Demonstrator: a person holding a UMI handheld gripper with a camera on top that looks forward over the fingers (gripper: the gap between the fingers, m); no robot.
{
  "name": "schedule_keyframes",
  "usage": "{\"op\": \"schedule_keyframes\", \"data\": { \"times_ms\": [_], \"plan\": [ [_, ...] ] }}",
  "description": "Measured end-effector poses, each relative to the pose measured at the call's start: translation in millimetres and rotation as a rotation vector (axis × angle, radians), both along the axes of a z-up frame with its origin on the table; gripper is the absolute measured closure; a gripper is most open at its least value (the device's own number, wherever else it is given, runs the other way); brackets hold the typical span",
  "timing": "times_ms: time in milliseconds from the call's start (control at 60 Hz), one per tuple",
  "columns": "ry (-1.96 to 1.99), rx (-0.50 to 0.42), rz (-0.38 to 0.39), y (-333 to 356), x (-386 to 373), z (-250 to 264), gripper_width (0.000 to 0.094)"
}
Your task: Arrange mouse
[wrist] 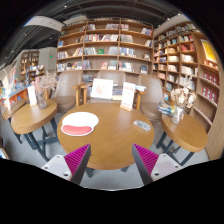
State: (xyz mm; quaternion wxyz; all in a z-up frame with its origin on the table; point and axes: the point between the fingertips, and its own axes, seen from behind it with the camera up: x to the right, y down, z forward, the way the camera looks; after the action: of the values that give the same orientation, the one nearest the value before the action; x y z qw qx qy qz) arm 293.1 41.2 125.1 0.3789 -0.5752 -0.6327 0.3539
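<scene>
No mouse can be picked out with confidence. The likeliest sign of it is a small dark thing point(141, 125) lying near the right edge of the round wooden table point(105, 135), too small to identify. A pink and white oval mat point(78, 123), probably a mouse mat, lies on the left part of the same table with nothing on it.

Gripper point(111, 160) is held above the near edge of the table, fingers spread wide, nothing between them. Both magenta pads point(76, 158) are bare.

Judgement: approach step, no grasp made yet. Next move would call for going forward and down toward the small dark thing, confirming it is the mouse, then bringing the fingers around its sides before closing.

Containers: none seen on the round table. Bookshelves point(105, 45) line the back and right walls, filled with books. Two white cards point(102, 89) stand beyond the table. A smaller table point(30, 115) stands to the left and another point(185, 128) to the right, holding small items too unclear to name.
</scene>
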Motion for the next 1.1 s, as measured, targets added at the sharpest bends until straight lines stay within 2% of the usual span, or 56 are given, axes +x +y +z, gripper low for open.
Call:
{"op": "schedule_keyframes", "data": {
  "times_ms": [200,367,883,1100],
  "plan": [
    [0.017,-0.006,-0.118,79,-44,-13,0.0081],
    [0.026,0.001,-0.184,143,-84,-28,0.008],
    [-0.098,-0.011,-0.202,200,-230,-117,0.0084],
    [-0.137,-0.008,-0.2,209,-272,-137,0.0084]
  ]
}}
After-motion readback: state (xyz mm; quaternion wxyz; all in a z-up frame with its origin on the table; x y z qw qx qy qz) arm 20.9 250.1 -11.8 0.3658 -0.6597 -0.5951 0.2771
